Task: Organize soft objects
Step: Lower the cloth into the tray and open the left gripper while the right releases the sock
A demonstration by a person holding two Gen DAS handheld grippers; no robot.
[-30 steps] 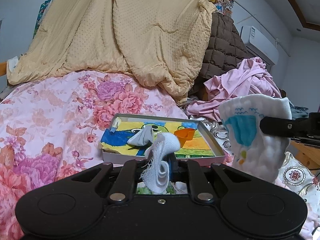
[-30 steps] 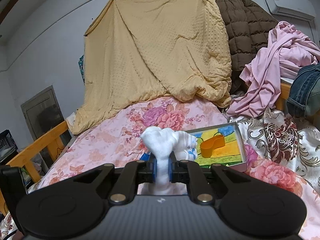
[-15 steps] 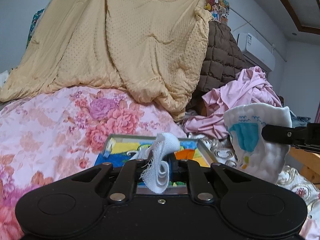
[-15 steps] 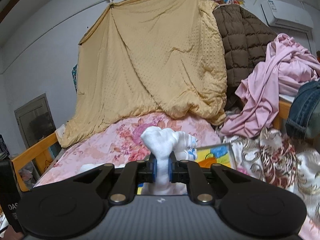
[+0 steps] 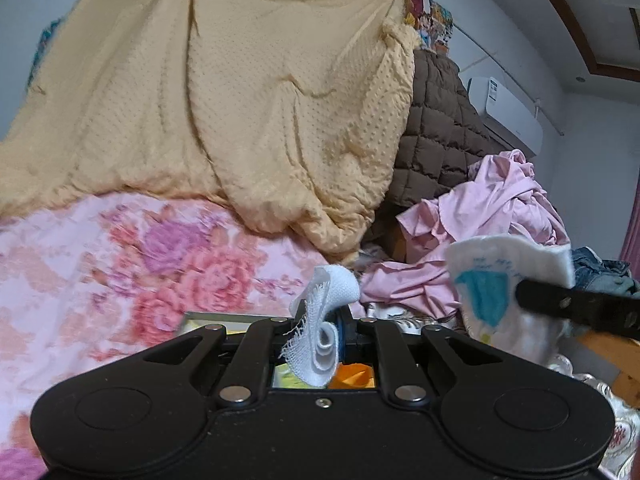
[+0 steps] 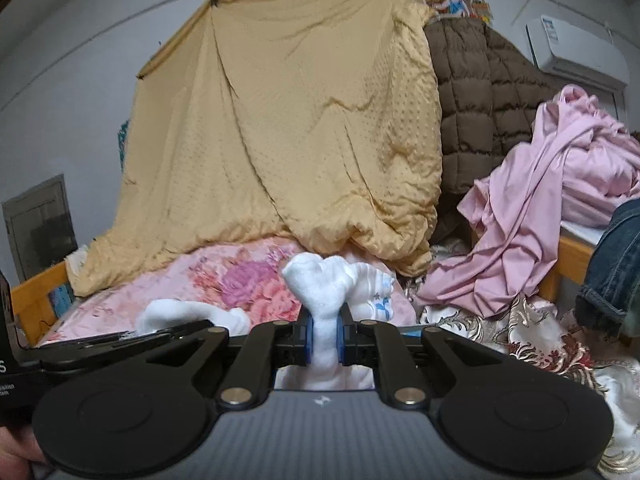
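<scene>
My left gripper [image 5: 332, 330] is shut on a small white gauze cloth [image 5: 320, 344] with a frayed edge, which curls up above the fingers. My right gripper [image 6: 324, 334] is shut on a thick white towel [image 6: 320, 280] with a blue print. In the left wrist view that towel [image 5: 500, 292] hangs at the right from the black right gripper [image 5: 576, 306]. In the right wrist view the left gripper [image 6: 120, 338] shows at the lower left with its white cloth [image 6: 180, 314]. The colourful tray [image 5: 208, 318] with an orange piece [image 5: 354, 376] lies mostly hidden behind the left gripper.
A pink floral bedspread [image 5: 120, 260] covers the bed. A yellow quilt [image 6: 300, 140] hangs at the back, beside a brown quilted blanket [image 6: 480, 100]. Pink sheets [image 6: 560, 200] and jeans [image 6: 612, 260] pile at the right. A wooden bed rail [image 6: 36, 296] runs along the left.
Both grippers have moved forward over the bed with their cloths still held. The tray has sunk behind the gripper bodies and the yellow quilt looms larger.
</scene>
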